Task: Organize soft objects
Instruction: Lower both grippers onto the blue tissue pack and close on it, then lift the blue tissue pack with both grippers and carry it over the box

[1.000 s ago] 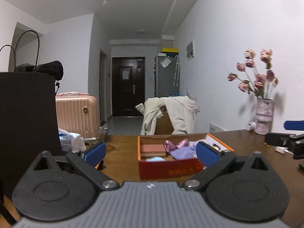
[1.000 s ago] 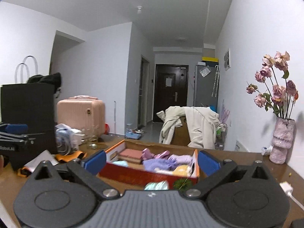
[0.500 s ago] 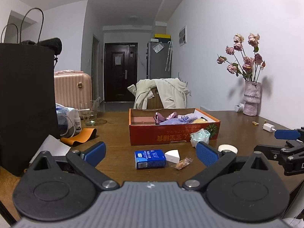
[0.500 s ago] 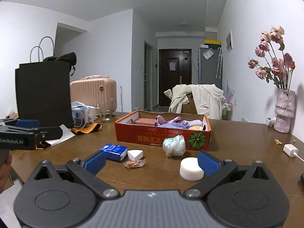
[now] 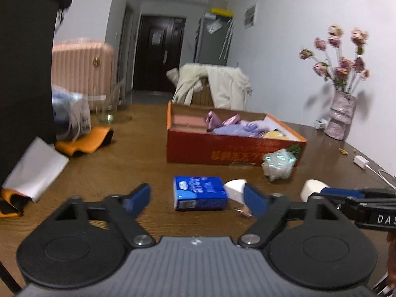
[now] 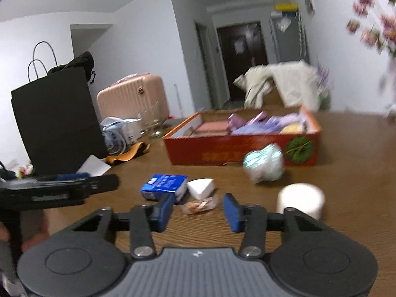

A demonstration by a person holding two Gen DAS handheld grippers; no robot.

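Both the left gripper [image 5: 196, 199] and right gripper [image 6: 198, 211] hover empty, jaws apart, over loose items before the red box [image 6: 243, 152] — the white wedge sponge [image 6: 201, 187] looks light and squashy, best pinched across its flat faces.

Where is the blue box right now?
The blue box lies on the table before the red box, with the white wedge touching its right side.

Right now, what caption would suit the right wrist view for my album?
Open right gripper nears a snack packet among a blue box, white wedge and round sponge before the red box.
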